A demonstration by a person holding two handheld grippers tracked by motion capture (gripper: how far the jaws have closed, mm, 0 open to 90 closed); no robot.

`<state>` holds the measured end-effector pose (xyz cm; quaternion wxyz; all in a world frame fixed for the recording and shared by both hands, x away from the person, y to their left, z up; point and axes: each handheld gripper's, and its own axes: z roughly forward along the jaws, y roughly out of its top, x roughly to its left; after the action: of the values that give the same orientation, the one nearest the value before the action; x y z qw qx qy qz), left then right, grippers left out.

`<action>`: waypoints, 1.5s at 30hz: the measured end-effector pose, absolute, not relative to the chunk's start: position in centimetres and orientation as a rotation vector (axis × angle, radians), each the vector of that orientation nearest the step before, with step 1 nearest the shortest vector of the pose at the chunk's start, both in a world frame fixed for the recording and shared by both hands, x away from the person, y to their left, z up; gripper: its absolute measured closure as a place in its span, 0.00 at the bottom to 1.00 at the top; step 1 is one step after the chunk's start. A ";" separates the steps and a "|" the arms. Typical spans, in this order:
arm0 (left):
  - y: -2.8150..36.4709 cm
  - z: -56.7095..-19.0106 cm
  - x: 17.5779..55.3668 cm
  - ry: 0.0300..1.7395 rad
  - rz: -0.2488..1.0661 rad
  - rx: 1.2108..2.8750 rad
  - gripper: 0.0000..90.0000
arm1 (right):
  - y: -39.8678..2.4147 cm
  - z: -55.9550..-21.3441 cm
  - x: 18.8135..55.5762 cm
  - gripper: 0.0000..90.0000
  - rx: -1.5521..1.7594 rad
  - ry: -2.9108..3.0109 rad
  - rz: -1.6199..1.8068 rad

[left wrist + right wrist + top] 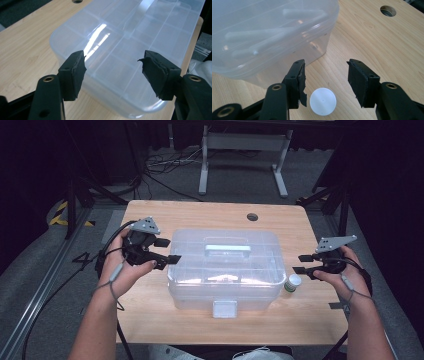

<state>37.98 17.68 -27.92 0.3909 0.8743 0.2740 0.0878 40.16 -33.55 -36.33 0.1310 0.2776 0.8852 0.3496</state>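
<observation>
Both claws gaping, empty: right claw (327, 80) hovering over white-capped bottle (323, 101) at box's (223, 270) 4 o'clock, left claw (113, 72) at 9.

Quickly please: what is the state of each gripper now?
Left gripper: open, holding nothing, above the clear box.
Right gripper: open, holding nothing, over the small white-capped bottle.

Pale wood grain, light tan, on the table (150, 215), with a dark round hole (252, 217) toward the upper right. Clear, milky plastic on the storage box (200, 270) at centre; pale green tint on its handle (227, 248), frosted white on the latch (224, 309). White cap, green-banded body on the small bottle (293, 283) at centre right. Black on left gripper (167, 251) and right gripper (301, 263), each topped in grey.
</observation>
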 end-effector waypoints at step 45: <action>8.5 -30.1 41.2 0.514 0.130 2.250 0.53 | -32.6 -37.0 40.0 0.50 0.785 2.610 1.032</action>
<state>41.22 8.53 -30.09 0.4034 0.8906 0.2034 0.0514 39.96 -32.63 -36.98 0.1135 0.2676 0.8897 0.3520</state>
